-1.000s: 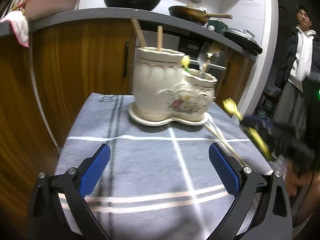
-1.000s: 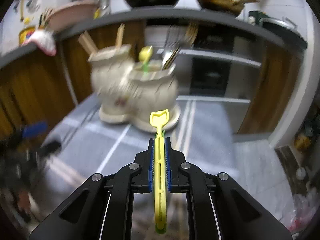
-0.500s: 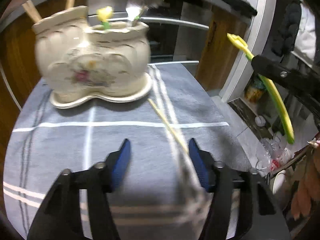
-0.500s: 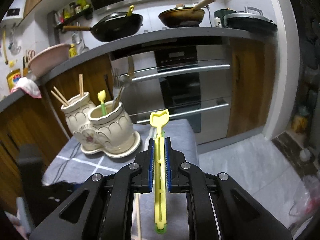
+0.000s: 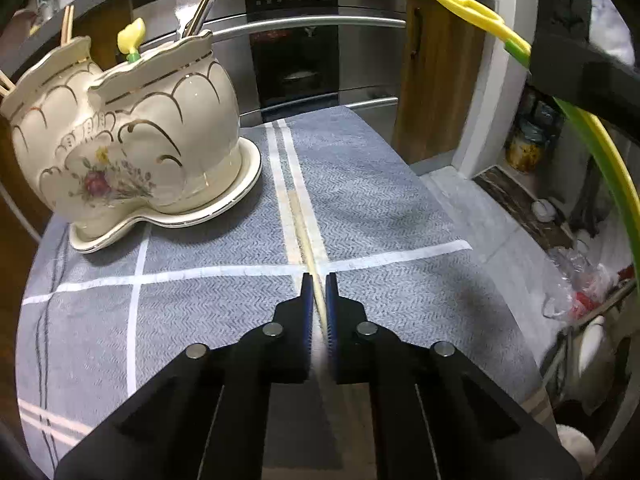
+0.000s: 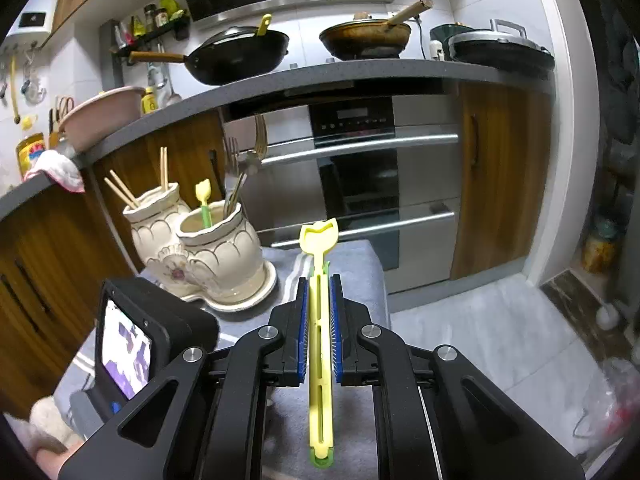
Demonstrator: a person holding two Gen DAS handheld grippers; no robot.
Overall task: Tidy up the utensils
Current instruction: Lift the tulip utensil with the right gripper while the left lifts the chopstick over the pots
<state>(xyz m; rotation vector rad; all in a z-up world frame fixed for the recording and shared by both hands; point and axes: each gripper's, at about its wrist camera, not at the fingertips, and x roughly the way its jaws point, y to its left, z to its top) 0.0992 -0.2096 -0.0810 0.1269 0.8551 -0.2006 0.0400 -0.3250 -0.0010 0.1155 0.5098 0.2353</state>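
Left gripper [image 5: 316,284] clamped tight on a wooden chopstick [image 5: 304,232], blue pads pinching its near end just above the grey checked cloth [image 5: 380,208]. Chopstick running away from the pads along the cloth's double white stripe, pointing toward the oven [image 6: 360,160], far end close to the base dish of the cream ceramic holder [image 5: 132,140] but apart from it. Cannot tell whether lifted or lying flat on the cloth. Holder made of two joined pots on one dish, gold scallop trim, flower print on the front (sits at the cloth's far left corner in the left wrist view). Back pot holding other chopsticks [image 6: 128,192]; front pot holding a small yellow-and-green utensil [image 6: 204,204] plus metal forks [image 5: 192,0]. Right gripper [image 6: 319,300] closed on a yellow plastic utensil [image 6: 319,320], long slotted handle squeezed between the blue pads, tulip-shaped tip sticking out ahead of them, green end trailing back toward the camera. Held in the air to the right of the cloth, well apart from the holder. Same utensil visible upper right in the left wrist view, poking out of the black gripper body. Back of the left gripper with a lit screen [image 6: 124,356] at lower left in the right wrist view. Pans on the counter behind.
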